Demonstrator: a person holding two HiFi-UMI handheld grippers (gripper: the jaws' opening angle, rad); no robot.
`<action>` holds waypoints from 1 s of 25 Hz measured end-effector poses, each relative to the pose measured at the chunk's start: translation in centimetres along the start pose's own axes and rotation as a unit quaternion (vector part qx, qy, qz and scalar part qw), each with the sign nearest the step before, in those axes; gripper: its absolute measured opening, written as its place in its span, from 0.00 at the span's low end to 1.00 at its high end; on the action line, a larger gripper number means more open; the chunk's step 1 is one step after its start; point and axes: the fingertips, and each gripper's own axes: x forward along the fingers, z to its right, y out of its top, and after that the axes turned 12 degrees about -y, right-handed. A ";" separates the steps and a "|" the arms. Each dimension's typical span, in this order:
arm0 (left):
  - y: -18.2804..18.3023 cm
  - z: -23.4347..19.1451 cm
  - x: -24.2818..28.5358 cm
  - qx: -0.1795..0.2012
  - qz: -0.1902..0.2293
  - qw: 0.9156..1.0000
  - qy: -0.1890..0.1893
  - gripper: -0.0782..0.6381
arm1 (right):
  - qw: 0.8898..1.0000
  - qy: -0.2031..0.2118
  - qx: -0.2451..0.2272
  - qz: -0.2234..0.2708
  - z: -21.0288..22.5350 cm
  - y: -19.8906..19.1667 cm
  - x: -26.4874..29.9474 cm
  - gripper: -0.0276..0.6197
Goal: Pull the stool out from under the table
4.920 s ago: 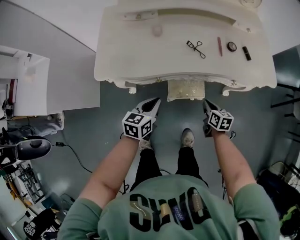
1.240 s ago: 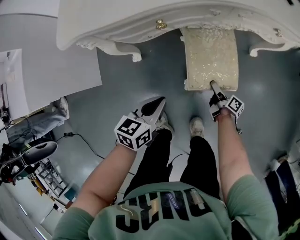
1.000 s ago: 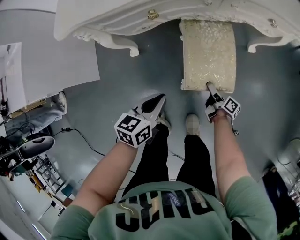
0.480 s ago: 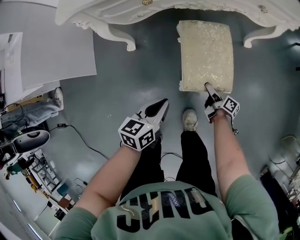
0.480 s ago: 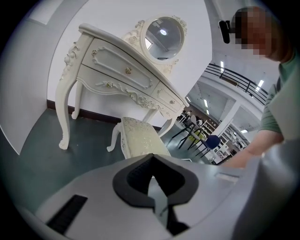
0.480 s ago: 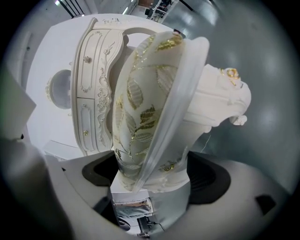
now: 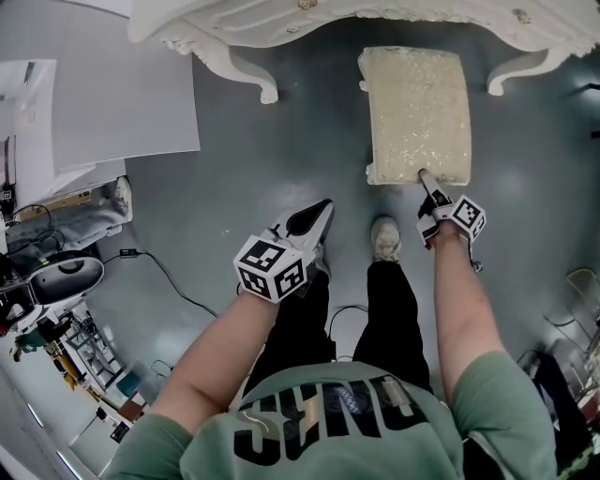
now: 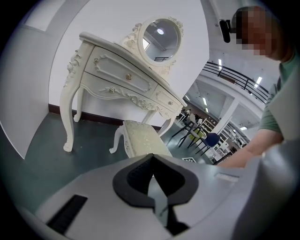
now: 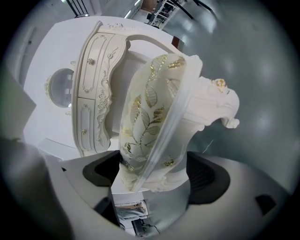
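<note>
One stool point(image 7: 417, 112), one table point(image 7: 281, 19), two grippers. The stool stands on the floor between the table's two front legs, with its whole seat showing in front of the table edge. Right gripper point(image 7: 427, 178) is clamped on the middle of the stool's near edge; in the right gripper view, seat cushion and frame sit between both pads point(image 9: 101, 171). Left gripper point(image 7: 323, 206) has its jaws together and nothing in them, and hangs over the floor beside the person's leg, well apart from the stool.
</note>
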 end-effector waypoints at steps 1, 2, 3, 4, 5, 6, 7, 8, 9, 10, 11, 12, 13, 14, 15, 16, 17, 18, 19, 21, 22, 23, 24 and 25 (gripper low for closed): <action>0.1 0.3 0.0 0.002 0.000 1.000 -0.002 0.11 | 1.000 -0.005 -0.005 0.000 0.2 0.0 -0.3 0.73; 0.2 0.5 -0.1 0.004 0.001 1.000 -0.004 0.11 | 1.000 -0.012 -0.010 0.001 0.5 0.0 -0.7 0.73; 0.4 0.7 -0.2 0.005 0.001 1.000 -0.005 0.11 | 1.000 -0.019 -0.013 0.001 0.7 -0.1 -1.1 0.73; 0.6 0.9 -0.3 0.005 0.003 1.000 -0.006 0.11 | 1.000 -0.024 -0.014 0.001 0.9 -0.2 -1.7 0.73; 0.8 1.1 -0.5 0.005 0.004 1.000 -0.006 0.11 | 0.999 -0.029 -0.014 0.002 1.0 -0.4 -2.4 0.73; 1.2 1.4 -0.6 0.004 0.006 1.000 -0.006 0.11 | 0.999 -0.032 -0.014 0.002 0.9 -0.6 -3.1 0.73; 1.6 1.7 -0.8 0.005 0.008 1.000 -0.007 0.11 | 0.999 -0.035 -0.016 0.003 0.7 -0.7 -3.9 0.73; 2.1 2.1 -1.0 0.006 0.009 1.000 -0.009 0.11 | 0.999 -0.036 -0.021 0.003 0.2 -0.8 -4.6 0.73; 2.7 2.5 -1.2 0.008 0.011 1.000 -0.010 0.11 | 0.999 -0.033 -0.029 0.004 -0.5 -0.8 -5.3 0.73; 3.4 3.0 -1.5 0.011 0.012 1.000 -0.012 0.11 | 0.999 -0.031 -0.036 0.005 -1.4 -0.8 -6.1 0.73; 4.1 3.5 -1.8 0.014 0.014 1.000 -0.013 0.11 | 0.999 -0.029 -0.043 0.008 -2.3 -0.7 -7.0 0.73; 5.0 4.0 -2.2 0.018 0.017 1.000 -0.014 0.11 | 0.998 -0.028 -0.049 0.012 -3.3 -0.6 -7.9 0.73; 5.9 4.5 -2.6 0.022 0.019 0.999 -0.015 0.11 | 0.998 -0.027 -0.055 0.016 -4.4 -0.4 -8.9 0.73; 7.0 5.0 -3.0 0.026 0.022 0.999 -0.017 0.11 | 0.998 -0.024 -0.060 0.019 -5.6 -0.2 -9.7 0.73; 8.1 5.6 -3.5 0.031 0.025 0.999 -0.019 0.11 | 0.997 -0.020 -0.066 0.020 -7.1 -0.1 -10.6 0.73; 9.2 6.3 -4.1 0.035 0.029 0.999 -0.022 0.11 | 0.997 -0.019 -0.073 0.020 -8.6 0.0 -11.5 0.73; 10.3 6.9 -4.7 0.038 0.033 0.998 -0.026 0.11 | 0.996 -0.021 -0.084 0.018 -10.0 -0.1 -12.5 0.73; 11.3 7.6 -5.4 0.040 0.036 0.998 -0.031 0.11 | 0.995 -0.024 -0.099 0.015 -11.6 -0.2 -13.5 0.73; 12.2 8.2 -6.1 0.043 0.040 0.998 -0.035 0.11 | 0.993 -0.027 -0.118 0.012 -13.2 -0.3 -14.4 0.73; 14.1 9.3 -7.7 0.049 0.046 0.997 -0.041 0.11 | 0.987 -0.030 -0.157 0.005 -16.8 -0.7 -16.1 0.73; 15.1 9.7 -8.6 0.053 0.049 0.996 -0.043 0.11 | 0.985 -0.027 -0.171 0.005 -18.6 -0.9 -16.9 0.72; 16.0 10.1 -9.6 0.057 0.052 0.996 -0.045 0.11 | 0.983 -0.019 -0.183 0.007 -20.5 -1.0 -17.7 0.71; 16.9 10.5 -10.5 0.061 0.055 0.996 -0.047 0.11 | 0.981 -0.012 -0.194 0.014 -22.2 -0.9 -18.5 0.70; 17.9 10.8 -11.3 0.066 0.057 0.995 -0.049 0.11 | 0.978 -0.010 -0.206 0.025 -23.8 -0.6 -19.3 0.68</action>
